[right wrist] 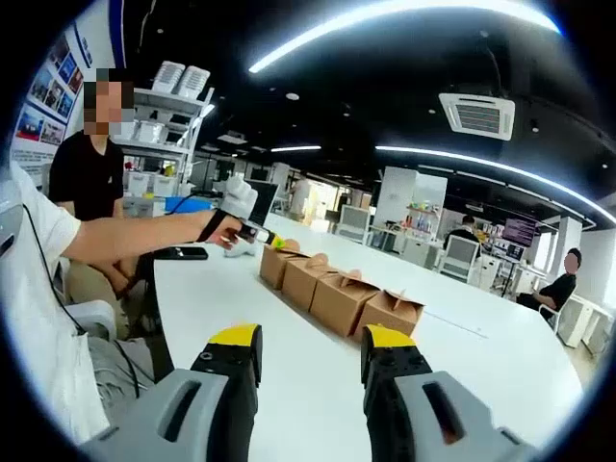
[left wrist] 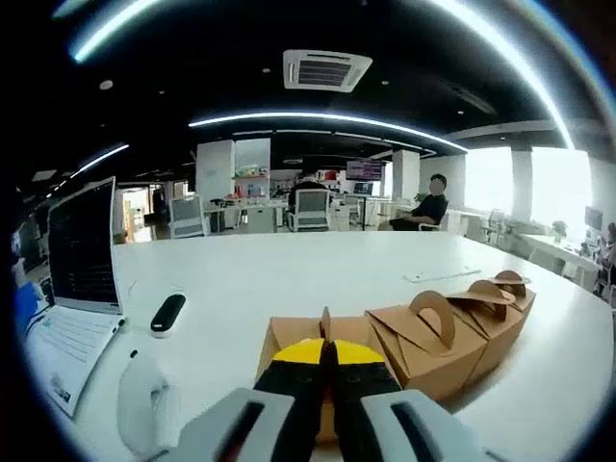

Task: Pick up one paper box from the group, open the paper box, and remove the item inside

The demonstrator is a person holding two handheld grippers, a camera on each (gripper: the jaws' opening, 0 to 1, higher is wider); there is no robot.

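**Left claw closed at the first box's handle**

Across the middle of the white desk (right wrist: 318, 385), four brown paper boxes stand in a touching row, handles up, so any end one can be lifted free. In the left gripper view, the left gripper (left wrist: 328, 358) has its yellow-tipped jaws pressed together right at the upright handle tab of the nearest box (left wrist: 289, 339); whether the tab is truly pinched between them I cannot tell. The right gripper (right wrist: 310, 348) hovers well apart with jaws wide and nothing held, likely kept ready to work the flaps. A laptop (left wrist: 79, 279) sits near the desk's left edge, beside a white mouse (left wrist: 142, 404).
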